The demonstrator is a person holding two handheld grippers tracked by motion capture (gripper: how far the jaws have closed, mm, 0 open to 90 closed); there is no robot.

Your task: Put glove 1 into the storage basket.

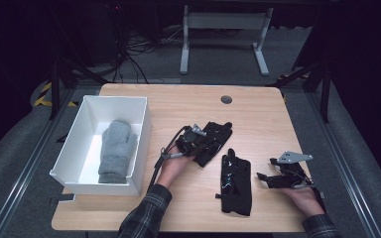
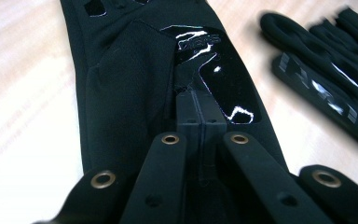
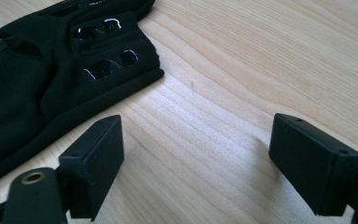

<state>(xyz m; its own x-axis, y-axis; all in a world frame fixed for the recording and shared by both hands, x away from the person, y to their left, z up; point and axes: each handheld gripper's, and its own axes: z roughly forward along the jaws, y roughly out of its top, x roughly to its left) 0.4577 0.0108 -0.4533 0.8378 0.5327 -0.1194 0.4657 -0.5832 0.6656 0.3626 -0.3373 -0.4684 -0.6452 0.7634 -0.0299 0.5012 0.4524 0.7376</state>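
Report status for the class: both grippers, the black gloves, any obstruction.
Left gripper shut on far black glove. Right gripper open, beside near black glove, empty. White bin holds grey mitten. Nothing in the way.

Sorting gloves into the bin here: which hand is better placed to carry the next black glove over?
Left. Its tongs are shut on a black glove, nearer the white bin. The right tongs hang open over bare table.
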